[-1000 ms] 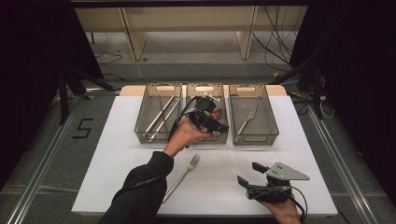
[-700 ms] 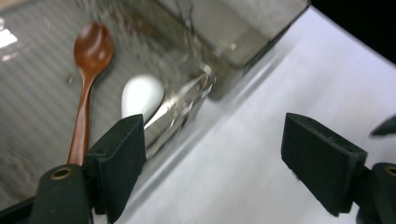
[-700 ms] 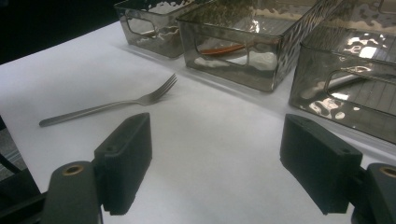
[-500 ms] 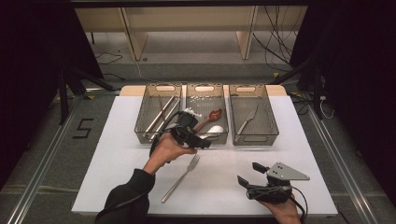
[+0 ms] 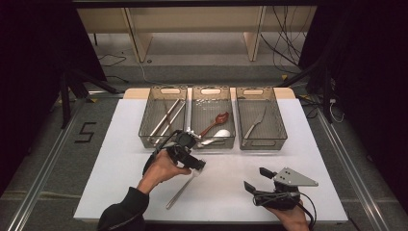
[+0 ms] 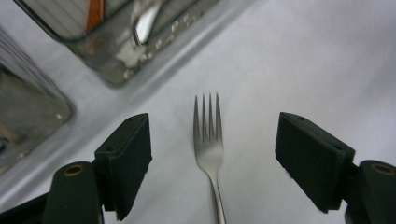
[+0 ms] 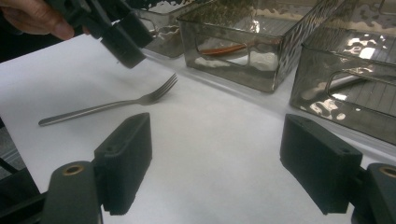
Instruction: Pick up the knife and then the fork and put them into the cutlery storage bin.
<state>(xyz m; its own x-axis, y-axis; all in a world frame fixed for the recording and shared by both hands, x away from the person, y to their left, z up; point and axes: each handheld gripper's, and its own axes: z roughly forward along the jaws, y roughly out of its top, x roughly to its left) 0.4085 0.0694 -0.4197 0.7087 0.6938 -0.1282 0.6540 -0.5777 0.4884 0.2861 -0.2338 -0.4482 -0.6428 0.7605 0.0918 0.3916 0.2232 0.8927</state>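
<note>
fork [image 6: 208, 140]: silver, four tines, flat on counter [image 6: 303, 60] | left hand-held gripper [image 6: 212, 158]: we see its jaws spread, closing slightly, astride it | right gripper view: whole handle

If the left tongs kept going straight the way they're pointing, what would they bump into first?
Most likely the fork: it lies centred between the open jaws of the left tongs, tines pointing away, on the white table. Depth is hard to judge.

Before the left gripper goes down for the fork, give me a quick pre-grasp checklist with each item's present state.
1. Left gripper jaws open: ok.
2. Fork centred between those jaws: ok.
3. Fork lies flat on the white table, apart from the bins: ok.
4. Pads touching the fork: not ok, they are above it.
5. Right gripper parked aside, open and empty: ok.
6. Which bin takes the fork: cannot tell.
</note>
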